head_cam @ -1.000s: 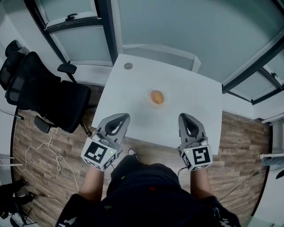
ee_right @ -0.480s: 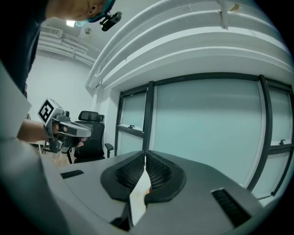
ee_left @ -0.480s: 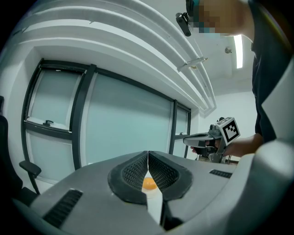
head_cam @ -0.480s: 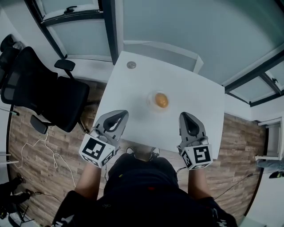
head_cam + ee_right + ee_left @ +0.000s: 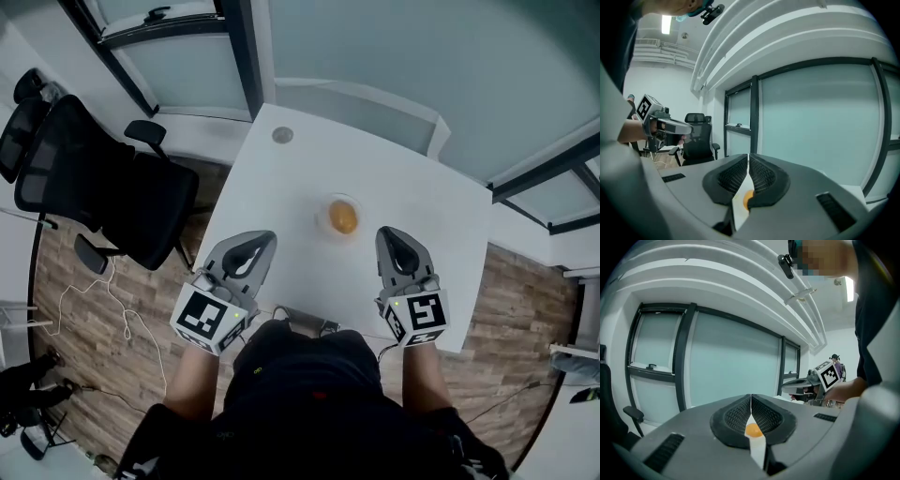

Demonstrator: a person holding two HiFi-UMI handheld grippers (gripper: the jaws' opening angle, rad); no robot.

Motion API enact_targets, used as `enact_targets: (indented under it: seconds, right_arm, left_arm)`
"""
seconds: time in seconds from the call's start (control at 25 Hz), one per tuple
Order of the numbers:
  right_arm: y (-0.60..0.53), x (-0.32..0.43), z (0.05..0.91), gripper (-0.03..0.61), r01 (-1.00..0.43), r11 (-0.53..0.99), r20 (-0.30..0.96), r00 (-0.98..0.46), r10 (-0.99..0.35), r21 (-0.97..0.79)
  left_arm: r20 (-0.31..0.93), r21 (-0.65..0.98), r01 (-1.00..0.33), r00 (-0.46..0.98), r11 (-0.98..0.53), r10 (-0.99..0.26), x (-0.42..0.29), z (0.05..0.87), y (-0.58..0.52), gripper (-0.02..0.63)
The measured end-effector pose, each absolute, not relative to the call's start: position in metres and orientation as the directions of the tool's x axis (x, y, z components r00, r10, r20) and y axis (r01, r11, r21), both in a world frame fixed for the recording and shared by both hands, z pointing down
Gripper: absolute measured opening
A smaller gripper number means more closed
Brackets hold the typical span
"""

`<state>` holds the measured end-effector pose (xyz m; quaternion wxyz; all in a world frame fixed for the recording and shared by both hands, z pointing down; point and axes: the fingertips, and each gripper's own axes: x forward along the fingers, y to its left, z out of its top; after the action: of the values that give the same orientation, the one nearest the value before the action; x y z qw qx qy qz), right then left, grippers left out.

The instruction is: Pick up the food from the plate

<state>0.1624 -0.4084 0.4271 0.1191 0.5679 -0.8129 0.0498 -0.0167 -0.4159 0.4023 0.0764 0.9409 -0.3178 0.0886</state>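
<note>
A round orange piece of food (image 5: pixel 344 218) lies on a small pale plate (image 5: pixel 327 208) in the middle of the white table (image 5: pixel 422 197). My left gripper (image 5: pixel 262 239) hovers over the table's near edge, left of the plate, jaws shut and empty. My right gripper (image 5: pixel 388 233) hovers just right of the plate, also shut and empty. In the left gripper view the fingertips (image 5: pixel 751 398) meet, and the food (image 5: pixel 753 430) shows through the gap below them. In the right gripper view the jaws (image 5: pixel 748 157) are closed, with the food (image 5: pixel 748 198) seen low between them.
A black office chair (image 5: pixel 103 187) stands left of the table. A small grey disc (image 5: pixel 282 135) sits at the table's far left corner. Glass partitions with dark frames (image 5: pixel 244 56) run behind it. Cables (image 5: pixel 112 319) lie on the wood floor at left.
The person has stepped closer to the table; the plate and table sit lower and nearer in view. Both grippers stay shut, now reaching over the table's near edge.
</note>
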Motion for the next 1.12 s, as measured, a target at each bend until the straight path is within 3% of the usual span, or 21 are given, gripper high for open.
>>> enact_targets:
  seconds: [0.28,0.32,0.4,0.84,1.12]
  right_arm:
    - [-0.437,0.163,0.482,0.032,-0.902,0.429,0.383,-0.383,-0.841,0.04]
    - [-0.442,0.162,0.494,0.064,-0.895,0.445,0.412,-0.392,-0.822,0.036]
    - [-0.45,0.16,0.519,0.196,-0.886,0.463,0.468,-0.402,-0.787,0.018]
    - [-0.491,0.156,0.624,0.325,-0.901,0.432,0.631,-0.353,-0.691,-0.031]
    - [-0.512,0.144,0.679,0.357,-0.891,0.455,0.718,-0.321,-0.618,-0.007]
  left_arm:
    - [0.267,0.105,-0.648,0.749,-0.754,-0.606,-0.007,0.419,-0.42,0.023]
    - [0.272,0.111,-0.651,0.746,-0.751,-0.607,-0.007,0.422,-0.42,0.023]
    - [0.287,0.12,-0.657,0.74,-0.744,-0.608,-0.006,0.432,-0.422,0.023]
    - [0.356,0.15,-0.698,0.698,-0.7,-0.621,-0.024,0.463,-0.423,0.023]
    - [0.386,0.156,-0.739,0.656,-0.655,-0.648,-0.049,0.474,-0.423,0.023]
